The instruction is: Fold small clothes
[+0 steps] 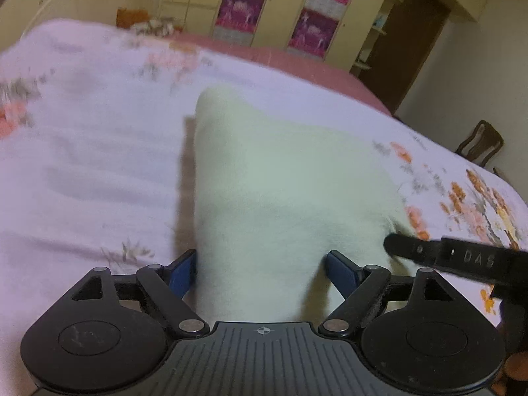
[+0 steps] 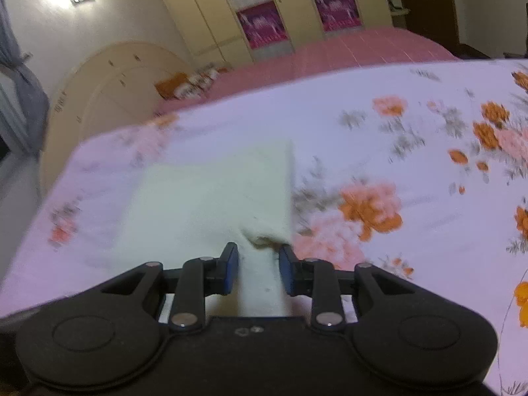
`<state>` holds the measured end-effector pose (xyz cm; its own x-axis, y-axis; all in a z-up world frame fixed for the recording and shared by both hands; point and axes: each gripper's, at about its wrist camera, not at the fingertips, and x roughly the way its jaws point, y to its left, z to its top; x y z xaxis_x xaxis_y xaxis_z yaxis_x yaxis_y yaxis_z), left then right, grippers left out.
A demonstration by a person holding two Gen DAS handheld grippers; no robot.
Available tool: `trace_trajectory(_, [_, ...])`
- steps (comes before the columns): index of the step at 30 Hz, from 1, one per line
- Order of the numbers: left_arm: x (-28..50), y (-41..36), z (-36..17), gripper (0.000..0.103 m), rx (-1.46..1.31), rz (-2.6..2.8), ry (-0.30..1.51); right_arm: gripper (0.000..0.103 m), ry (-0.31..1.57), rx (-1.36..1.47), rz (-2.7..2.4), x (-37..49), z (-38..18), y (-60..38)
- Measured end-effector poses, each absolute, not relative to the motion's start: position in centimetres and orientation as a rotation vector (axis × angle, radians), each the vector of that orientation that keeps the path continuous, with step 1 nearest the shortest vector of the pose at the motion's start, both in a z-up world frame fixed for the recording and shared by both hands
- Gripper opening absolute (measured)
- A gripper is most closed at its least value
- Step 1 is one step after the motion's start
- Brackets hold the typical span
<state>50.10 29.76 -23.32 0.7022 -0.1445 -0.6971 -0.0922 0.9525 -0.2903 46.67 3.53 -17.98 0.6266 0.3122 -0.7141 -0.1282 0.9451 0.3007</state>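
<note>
A pale cream folded cloth [image 1: 280, 178] lies flat on the flowered bedsheet [image 1: 99, 171]. My left gripper [image 1: 262, 272] stands wide open over the cloth's near edge. The fabric lies between its blue pads [image 1: 183, 275], which do not pinch it. One black finger of the other gripper [image 1: 409, 250] reaches the cloth's right corner. In the right wrist view the same cloth [image 2: 211, 194] lies ahead, its near right corner [image 2: 264, 236] slightly rumpled. My right gripper [image 2: 259, 269] is open by a narrow gap, with cloth lying between its pads, not squeezed.
The bed carries a pink cover [image 2: 346, 52] beyond the flowered sheet. Cream wardrobes with magenta panels [image 1: 241, 6] line the far wall. A curved headboard [image 2: 112, 79], an orange item [image 2: 175, 87] near it, and a wooden chair [image 1: 480, 143] at the right are in view.
</note>
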Motion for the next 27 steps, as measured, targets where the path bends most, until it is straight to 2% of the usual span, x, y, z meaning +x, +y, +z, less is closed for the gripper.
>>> trace_trajectory(2, [50.1,29.4,-23.4,0.090,-0.292,-0.037,0.784,0.032,0.879,0.254,0.245,46.9,-19.1,3.1])
trace_trajectory(5, [50.2,28.6,-23.3,0.103,-0.255,-0.059,0.802,0.036,0.881,0.274,0.244,46.8,-19.3,2.7])
trace_trajectory(10, [50.2,27.8,-23.1,0.103,-0.246,0.007,0.839,0.039,0.855,0.324,0.250,46.0,-17.3,1.9])
trace_trajectory(11, [50.1,27.6,-23.0,0.103,-0.240,0.030,0.839,0.042,0.852,0.326,0.249,45.8,-17.0,1.7])
trace_trajectory(12, [49.9,27.3,-22.9,0.103,-0.234,0.044,0.834,0.051,0.854,0.326,0.249,45.5,-16.8,1.5])
trace_trajectory(14, [49.6,27.0,-22.9,0.103,-0.236,0.066,0.836,0.063,0.864,0.329,0.259,44.8,-16.4,1.1])
trace_trajectory(17, [49.0,27.3,-22.9,0.103,-0.284,0.081,0.828,0.065,0.882,0.312,0.272,43.8,-16.3,0.7])
trace_trajectory(19, [48.5,27.4,-22.7,0.103,-0.315,0.110,0.819,0.068,0.898,0.304,0.273,43.0,-16.3,0.4])
trace_trajectory(21, [47.7,27.1,-22.3,0.103,-0.301,0.178,0.813,0.077,0.918,0.301,0.283,42.2,-16.5,0.1])
trace_trajectory(25, [45.4,26.7,-20.6,0.103,-0.259,0.135,0.787,0.082,0.958,0.305,0.305,40.1,-16.3,-0.8])
trace_trajectory(27, [43.7,27.2,-19.7,0.103,-0.336,0.085,0.754,0.088,0.969,0.312,0.325,38.8,-15.9,-1.2])
